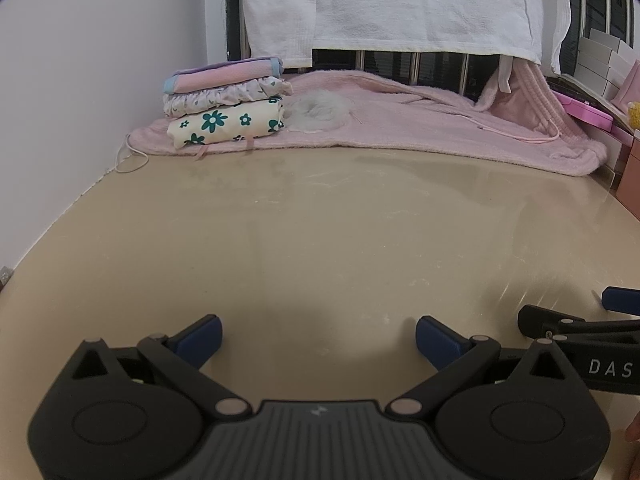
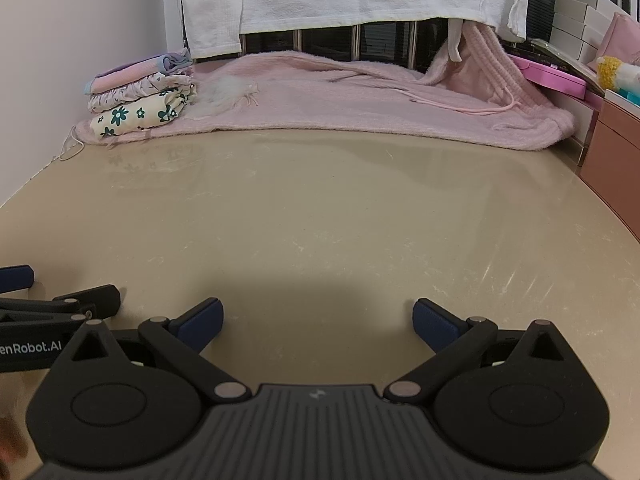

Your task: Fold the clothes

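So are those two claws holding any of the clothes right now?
No. The left claw and right claw are both open and empty above the bare table.

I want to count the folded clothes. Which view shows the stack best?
The left wrist view: the stack appears larger there, front on, with three folded layers clearly separated. In the right wrist view the stack is smaller, far left and seen at an angle, though the layers still show.
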`<state>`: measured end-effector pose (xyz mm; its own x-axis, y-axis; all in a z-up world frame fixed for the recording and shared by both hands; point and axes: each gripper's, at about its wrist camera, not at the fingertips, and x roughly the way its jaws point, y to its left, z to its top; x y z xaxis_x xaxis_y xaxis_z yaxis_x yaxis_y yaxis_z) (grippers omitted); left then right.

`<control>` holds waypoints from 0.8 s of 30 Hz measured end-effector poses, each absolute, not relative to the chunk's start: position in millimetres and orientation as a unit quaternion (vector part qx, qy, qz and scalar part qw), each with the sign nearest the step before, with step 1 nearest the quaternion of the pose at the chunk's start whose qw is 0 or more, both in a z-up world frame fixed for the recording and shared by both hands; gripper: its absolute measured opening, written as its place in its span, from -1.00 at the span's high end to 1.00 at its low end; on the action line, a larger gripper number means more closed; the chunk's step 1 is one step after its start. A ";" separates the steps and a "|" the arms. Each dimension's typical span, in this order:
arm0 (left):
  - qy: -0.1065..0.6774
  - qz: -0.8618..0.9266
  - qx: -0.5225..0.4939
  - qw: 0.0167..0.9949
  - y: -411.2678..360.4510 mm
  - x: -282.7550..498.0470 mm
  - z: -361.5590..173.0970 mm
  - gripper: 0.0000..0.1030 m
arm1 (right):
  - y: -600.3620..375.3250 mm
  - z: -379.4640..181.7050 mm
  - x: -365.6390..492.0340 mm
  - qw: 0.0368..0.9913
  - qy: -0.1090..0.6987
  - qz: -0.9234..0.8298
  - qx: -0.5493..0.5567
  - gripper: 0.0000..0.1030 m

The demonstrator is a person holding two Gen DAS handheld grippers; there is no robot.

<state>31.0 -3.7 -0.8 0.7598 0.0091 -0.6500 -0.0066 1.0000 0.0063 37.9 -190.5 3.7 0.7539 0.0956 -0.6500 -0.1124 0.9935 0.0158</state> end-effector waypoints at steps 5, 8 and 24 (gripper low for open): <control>0.347 0.004 0.002 0.938 -4.0 31.1 -0.7 -1.00 | -190.3 3.6 37.9 0.936 0.346 0.055 -0.012 -0.99; 0.347 0.005 0.002 0.938 -4.1 31.0 -0.7 -1.00 | -190.4 3.7 37.9 0.936 0.346 0.055 -0.012 -0.99; 0.347 0.006 0.001 0.938 -5.9 29.6 -0.3 -1.00 | -190.3 3.7 37.9 0.936 0.346 0.056 -0.012 -0.99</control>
